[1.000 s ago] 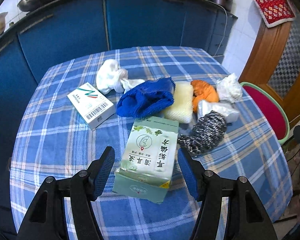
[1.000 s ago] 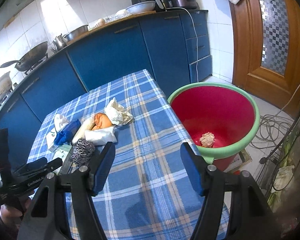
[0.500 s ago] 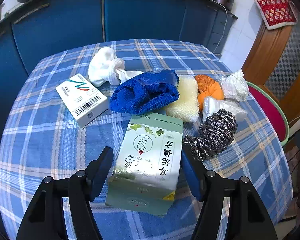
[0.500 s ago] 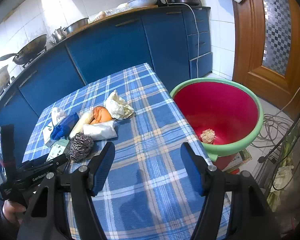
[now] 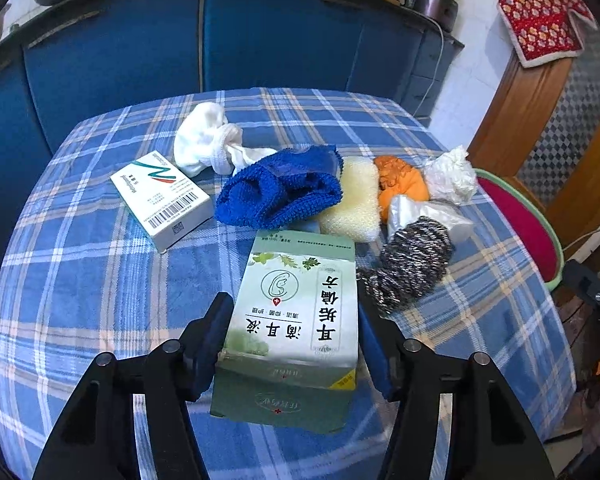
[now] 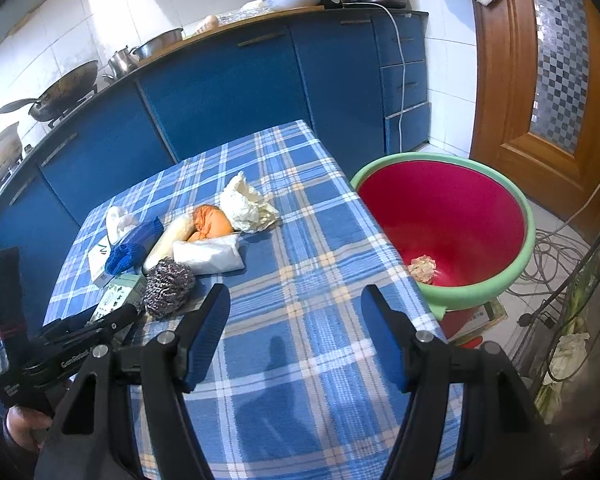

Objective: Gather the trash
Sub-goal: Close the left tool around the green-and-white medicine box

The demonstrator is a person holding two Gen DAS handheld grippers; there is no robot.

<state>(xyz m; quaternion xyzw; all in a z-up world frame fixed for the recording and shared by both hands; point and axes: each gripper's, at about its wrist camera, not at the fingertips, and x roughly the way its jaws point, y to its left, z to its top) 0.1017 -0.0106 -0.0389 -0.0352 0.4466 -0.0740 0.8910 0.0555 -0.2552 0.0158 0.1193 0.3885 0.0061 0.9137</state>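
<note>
**Asker:** One piece of trash is collected so far?

**Describer:** One crumpled scrap lies in the red basin, which sits beside the table's right edge, lower than the cloth. The rest is on the table: a green carton, steel scourer, blue cloth, yellow sponge, orange wad, crumpled paper, white packet, white sock and barcode box.

**Asker:** Where are the grippers?

**Describer:** The left gripper straddles the green carton, jaws spread either side, seemingly not yet pinching. The right gripper hovers spread and empty over bare cloth between the pile and the basin.

**Asker:** Room to move?

**Describer:** My judgement: yes. Bare cloth runs from the carton to the basin-side edge. The scourer lies just beside the carton and could get nudged.
</note>
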